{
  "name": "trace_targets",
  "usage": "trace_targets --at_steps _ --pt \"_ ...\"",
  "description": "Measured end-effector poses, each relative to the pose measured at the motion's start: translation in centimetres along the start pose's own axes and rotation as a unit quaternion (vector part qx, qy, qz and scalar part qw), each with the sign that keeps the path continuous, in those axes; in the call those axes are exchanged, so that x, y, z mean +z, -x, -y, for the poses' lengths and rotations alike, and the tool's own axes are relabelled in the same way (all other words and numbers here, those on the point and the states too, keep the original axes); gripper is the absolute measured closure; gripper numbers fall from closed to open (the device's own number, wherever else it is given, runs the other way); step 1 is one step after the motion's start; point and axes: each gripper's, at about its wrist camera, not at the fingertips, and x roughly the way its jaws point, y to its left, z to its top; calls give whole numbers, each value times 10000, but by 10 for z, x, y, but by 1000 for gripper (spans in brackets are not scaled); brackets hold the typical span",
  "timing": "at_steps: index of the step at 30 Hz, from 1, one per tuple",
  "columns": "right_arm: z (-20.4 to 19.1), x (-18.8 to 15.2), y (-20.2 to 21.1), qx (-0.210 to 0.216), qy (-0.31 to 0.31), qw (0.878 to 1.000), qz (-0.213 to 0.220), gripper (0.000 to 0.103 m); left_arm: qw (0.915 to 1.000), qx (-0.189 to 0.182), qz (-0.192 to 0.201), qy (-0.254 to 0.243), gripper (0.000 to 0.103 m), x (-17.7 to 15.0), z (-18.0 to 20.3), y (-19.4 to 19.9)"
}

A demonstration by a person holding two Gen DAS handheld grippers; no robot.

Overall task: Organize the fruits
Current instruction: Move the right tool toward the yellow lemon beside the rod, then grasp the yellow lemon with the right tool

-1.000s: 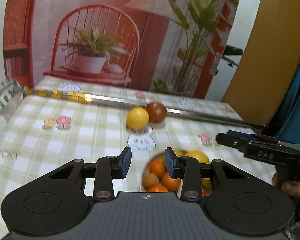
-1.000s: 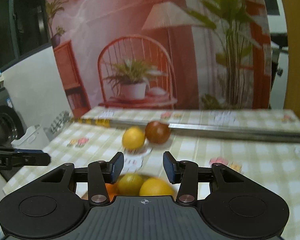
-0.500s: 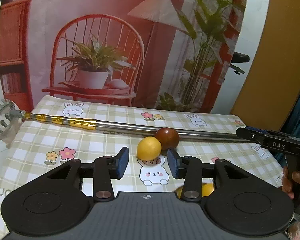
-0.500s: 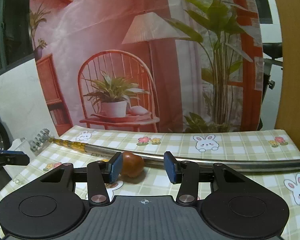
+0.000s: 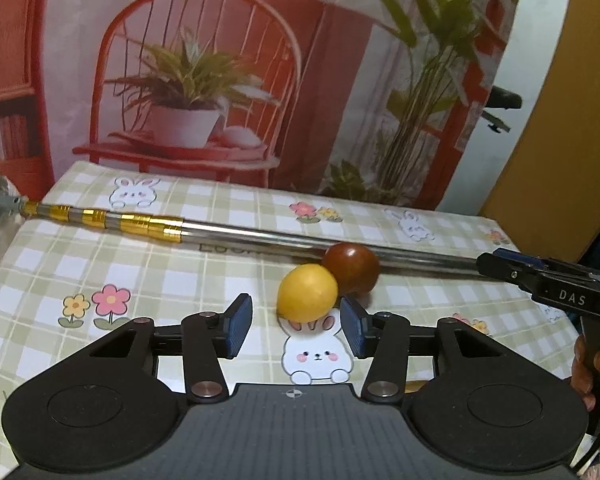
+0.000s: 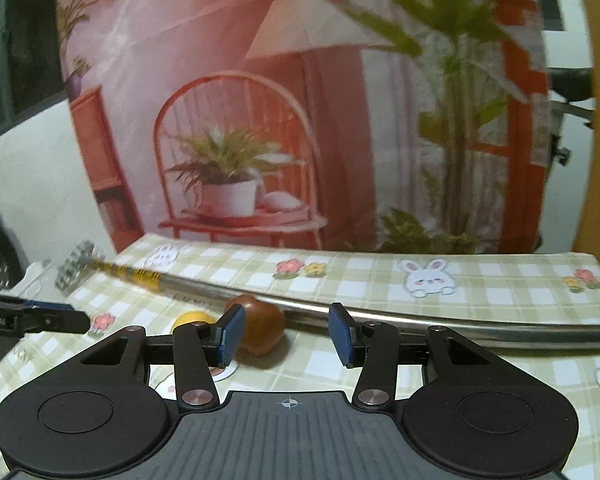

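A yellow fruit (image 5: 307, 297) and a dark reddish-brown fruit (image 5: 351, 267) lie touching each other on the checked tablecloth (image 5: 100, 272). My left gripper (image 5: 296, 330) is open, its blue pads just short of the yellow fruit. In the right wrist view the brown fruit (image 6: 262, 330) lies just beyond my open right gripper (image 6: 286, 336), near its left pad, and the yellow fruit (image 6: 194, 317) peeks out behind the left finger. Nothing is held. The right gripper's tip (image 5: 540, 276) also shows at the right of the left wrist view.
A long metal pole (image 5: 260, 238) with gold bands lies across the table right behind the fruits, its pronged head (image 6: 74, 266) at the left edge. A printed backdrop (image 5: 220, 80) stands behind the table. A hand (image 5: 586, 368) holds the right gripper.
Both grippers rose from over a bowl of fruit and advanced toward the two loose fruits; the bowl has dropped out of view. The fruits have not moved. Both stay open.
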Motion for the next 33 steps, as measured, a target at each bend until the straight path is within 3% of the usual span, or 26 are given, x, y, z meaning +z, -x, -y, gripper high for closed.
trace_targets --at_steps 7,10,15,22,33 --pt "-52 9 -61 758 1383 9855 -624 59 9989 378 -221 181 52 -1 -30 -7" --pt "-77 12 -91 936 1736 9773 -778 47 9970 637 -267 360 52 -1 -44 -4" --pt "-115 9 -122 1096 2519 9567 -961 42 9938 873 -362 592 52 -6 -64 2" --pt "-132 -5 -164 616 3218 9307 -1628 37 9923 892 -412 750 52 -12 -73 1" --pt "-144 -21 -171 426 3868 9024 -1850 39 9937 729 -382 761 52 -17 -65 -1"
